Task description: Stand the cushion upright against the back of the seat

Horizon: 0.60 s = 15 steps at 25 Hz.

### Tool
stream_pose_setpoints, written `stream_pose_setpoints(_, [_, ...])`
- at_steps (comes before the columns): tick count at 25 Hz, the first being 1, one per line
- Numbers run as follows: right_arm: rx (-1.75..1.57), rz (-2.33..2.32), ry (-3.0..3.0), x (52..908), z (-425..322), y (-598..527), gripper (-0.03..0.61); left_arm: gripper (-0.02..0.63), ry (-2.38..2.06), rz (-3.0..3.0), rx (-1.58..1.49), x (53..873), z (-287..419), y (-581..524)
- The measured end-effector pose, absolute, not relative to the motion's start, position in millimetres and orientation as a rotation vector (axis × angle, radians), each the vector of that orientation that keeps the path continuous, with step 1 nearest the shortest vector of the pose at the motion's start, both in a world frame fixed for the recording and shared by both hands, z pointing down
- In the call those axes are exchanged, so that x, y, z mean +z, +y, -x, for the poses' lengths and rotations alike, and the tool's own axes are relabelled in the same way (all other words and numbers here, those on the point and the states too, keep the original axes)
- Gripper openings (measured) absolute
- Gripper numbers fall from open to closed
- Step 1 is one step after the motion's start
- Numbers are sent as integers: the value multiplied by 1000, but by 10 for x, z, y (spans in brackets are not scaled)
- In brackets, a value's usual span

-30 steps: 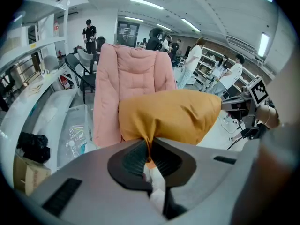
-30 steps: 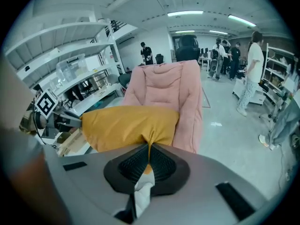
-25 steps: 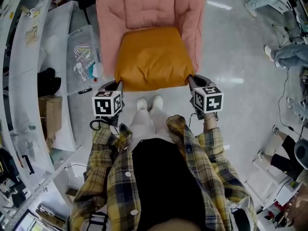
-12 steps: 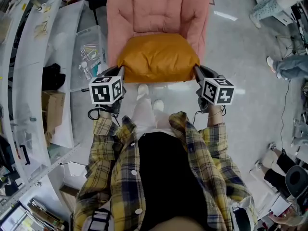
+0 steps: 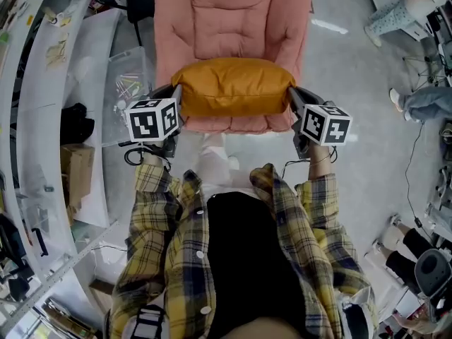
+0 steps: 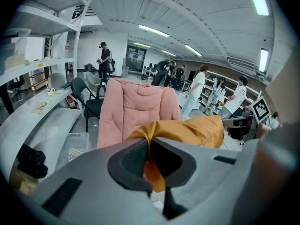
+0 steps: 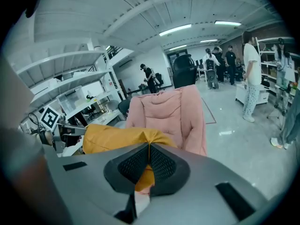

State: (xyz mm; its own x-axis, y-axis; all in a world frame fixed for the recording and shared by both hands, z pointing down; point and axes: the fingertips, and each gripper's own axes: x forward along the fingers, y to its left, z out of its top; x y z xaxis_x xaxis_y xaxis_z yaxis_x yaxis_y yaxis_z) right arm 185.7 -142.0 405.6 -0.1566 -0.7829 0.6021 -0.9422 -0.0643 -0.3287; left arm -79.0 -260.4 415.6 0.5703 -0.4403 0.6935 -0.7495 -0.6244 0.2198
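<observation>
Holding cushion (image 5: pixel 233 85) up over chair (image 5: pixel 229 20); clamped tight at left corner with left tool (image 5: pixel 176 96), at right corner with right tool (image 5: pixel 292 94), both closed on fabric.

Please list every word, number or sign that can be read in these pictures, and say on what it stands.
No text here can be read.
Left marker cube and right marker cube: black-and-white square patterns only, no letters.
Papers at the far left: print too small to read.
</observation>
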Motion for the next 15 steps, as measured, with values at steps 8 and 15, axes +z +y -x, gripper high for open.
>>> stream_pose_setpoints(8, [1099, -1899, -1941, 4135, -2106, -2298, 20, 25, -847, -2287, 797, 4217, 484, -3543])
stream_pose_setpoints(15, [1129, -1954, -1859, 4168, -2425, -3090, 20, 25, -763, -2297, 832, 4255, 149, -4343])
